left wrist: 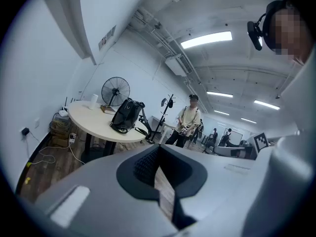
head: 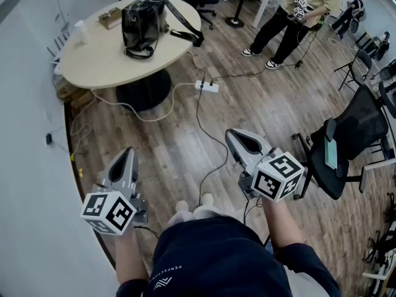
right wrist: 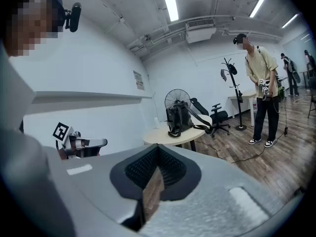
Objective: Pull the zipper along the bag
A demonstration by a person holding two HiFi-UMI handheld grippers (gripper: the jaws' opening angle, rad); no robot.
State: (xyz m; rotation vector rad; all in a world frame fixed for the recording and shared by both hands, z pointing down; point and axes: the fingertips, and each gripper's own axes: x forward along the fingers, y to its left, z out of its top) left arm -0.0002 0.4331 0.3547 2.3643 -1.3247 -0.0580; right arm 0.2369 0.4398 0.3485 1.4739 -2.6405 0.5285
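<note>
Brown wood-plank floor (head: 185, 141) fills the middle of the frame. At upper left stands a round, pale, smooth-topped desk (head: 99, 57) on a dark pedestal. The glossy black bag (head: 143, 22) sits upright on it. At the bottom, the grey, wedge-shaped left gripper (head: 127, 154) and right gripper (head: 234, 135) have their ribbed jaws closed together on nothing, well apart from the bag. A white oblong power strip (head: 206, 86) lies beside the desk's base.

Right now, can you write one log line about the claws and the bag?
left claw: shut, empty | right claw: shut, empty | bag: on round table, apart from both claws | zipping: not started
</note>
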